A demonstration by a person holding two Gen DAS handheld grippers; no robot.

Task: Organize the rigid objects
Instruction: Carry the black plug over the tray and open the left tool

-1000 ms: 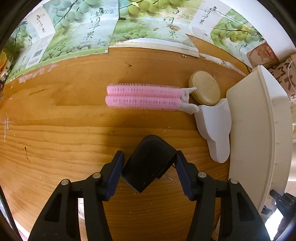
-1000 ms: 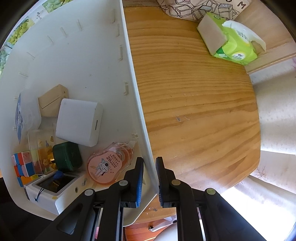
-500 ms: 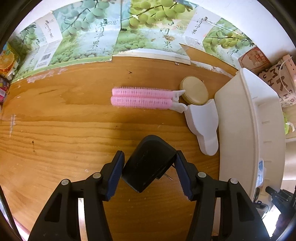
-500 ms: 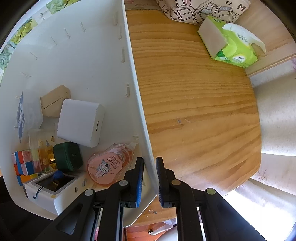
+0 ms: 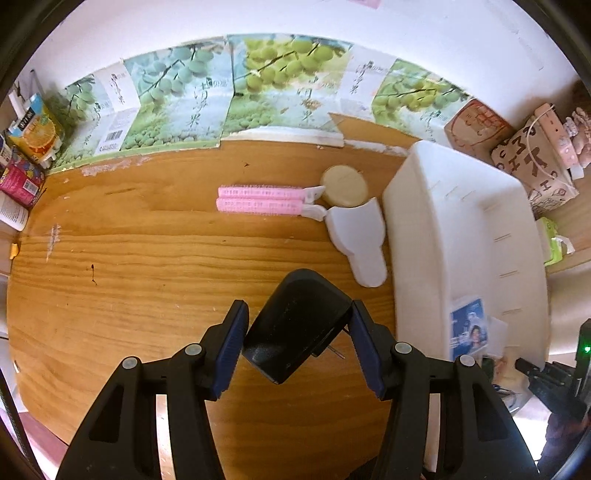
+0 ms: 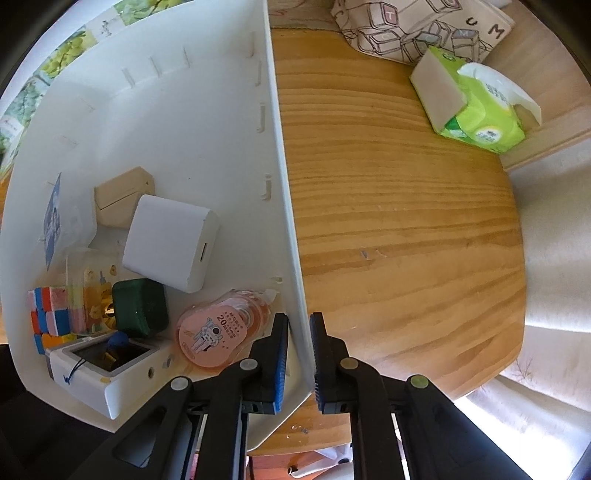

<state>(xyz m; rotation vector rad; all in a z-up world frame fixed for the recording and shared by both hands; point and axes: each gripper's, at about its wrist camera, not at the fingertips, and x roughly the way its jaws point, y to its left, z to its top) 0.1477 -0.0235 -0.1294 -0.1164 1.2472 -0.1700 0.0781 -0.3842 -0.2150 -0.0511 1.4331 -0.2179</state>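
My left gripper [image 5: 297,341] is shut on a black plug adapter [image 5: 295,325] and holds it above the wooden table. Beyond it lie a pink hair curler clip [image 5: 264,199], a round beige compact [image 5: 344,185] and a white flat piece [image 5: 360,240]. A white bin [image 5: 417,229] stands to the right. My right gripper [image 6: 298,356] is shut on the bin's wall [image 6: 284,206] at its near corner. Inside the bin lie a white box [image 6: 170,242], a beige box [image 6: 120,199], a green case [image 6: 138,308], a colour cube [image 6: 48,317] and a pink tape pack [image 6: 214,332].
Grape-printed cartons [image 5: 229,96] line the back wall. Juice boxes [image 5: 27,147] stand at the far left. A green tissue pack [image 6: 476,107] and a patterned bag [image 6: 417,29] sit on the table right of the bin.
My left gripper with the black adapter has risen and drawn back, so more of the table and bin shows. The right gripper keeps its hold on the bin wall.
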